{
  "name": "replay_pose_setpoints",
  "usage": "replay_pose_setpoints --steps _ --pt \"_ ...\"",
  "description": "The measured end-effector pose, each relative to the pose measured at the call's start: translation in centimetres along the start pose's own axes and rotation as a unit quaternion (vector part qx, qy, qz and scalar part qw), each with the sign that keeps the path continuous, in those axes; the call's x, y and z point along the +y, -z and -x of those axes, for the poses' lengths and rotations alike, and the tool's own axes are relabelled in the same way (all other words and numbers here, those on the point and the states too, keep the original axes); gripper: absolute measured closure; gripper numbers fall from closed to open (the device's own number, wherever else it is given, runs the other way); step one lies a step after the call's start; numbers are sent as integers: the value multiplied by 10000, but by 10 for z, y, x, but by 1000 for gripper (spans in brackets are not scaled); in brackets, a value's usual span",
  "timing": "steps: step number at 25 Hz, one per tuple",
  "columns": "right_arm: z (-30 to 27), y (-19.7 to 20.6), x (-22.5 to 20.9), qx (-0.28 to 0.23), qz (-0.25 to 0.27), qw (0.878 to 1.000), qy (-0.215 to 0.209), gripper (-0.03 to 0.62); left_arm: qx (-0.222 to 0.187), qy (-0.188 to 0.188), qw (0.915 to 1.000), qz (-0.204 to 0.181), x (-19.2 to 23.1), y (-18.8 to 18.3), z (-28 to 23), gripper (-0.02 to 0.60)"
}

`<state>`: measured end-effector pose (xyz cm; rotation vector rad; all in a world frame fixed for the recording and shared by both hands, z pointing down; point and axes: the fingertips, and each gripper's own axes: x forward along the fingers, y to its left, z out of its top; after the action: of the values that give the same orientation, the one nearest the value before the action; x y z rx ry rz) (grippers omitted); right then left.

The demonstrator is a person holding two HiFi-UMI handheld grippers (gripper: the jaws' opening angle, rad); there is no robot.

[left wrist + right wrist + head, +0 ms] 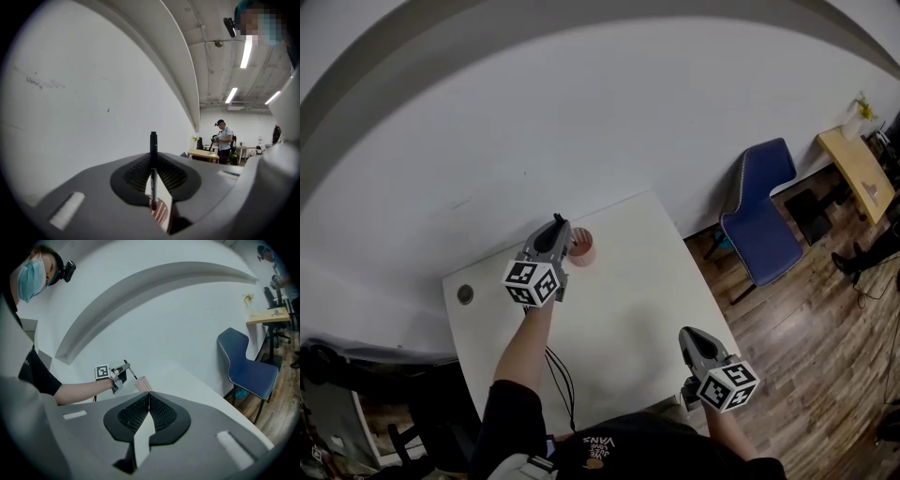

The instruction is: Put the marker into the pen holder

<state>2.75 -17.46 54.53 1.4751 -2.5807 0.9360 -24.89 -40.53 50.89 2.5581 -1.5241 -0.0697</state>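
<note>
Marker (153, 157) was pinched in the left gripper (557, 225) jaws, its tip near the pink pen holder (581, 249) at frame centre. Right gripper (688, 336) jaws were pressed together, empty, at lower right. Risk judged: off-centre release — rim struck, holder toppled.

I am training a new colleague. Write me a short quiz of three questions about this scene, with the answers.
1. True or false: the marker lies loose on the table beside the pen holder.
2. Which gripper holds the marker? A. left gripper B. right gripper
3. Fill in: the right gripper's jaws are ____, with nothing between them.
Key: 1 false; 2 A; 3 shut.
</note>
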Motion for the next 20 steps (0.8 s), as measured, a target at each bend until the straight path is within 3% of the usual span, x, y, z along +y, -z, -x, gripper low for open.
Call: replay_pose_setpoints --steps 10,20 --pt "6 10 -5 26 -118 9999 102 592 559 -45 9982 218 1 52 -10 491" --pt "9 17 -8 77 -133 9997 166 592 961 -96 9953 17 1 83 -10 489"
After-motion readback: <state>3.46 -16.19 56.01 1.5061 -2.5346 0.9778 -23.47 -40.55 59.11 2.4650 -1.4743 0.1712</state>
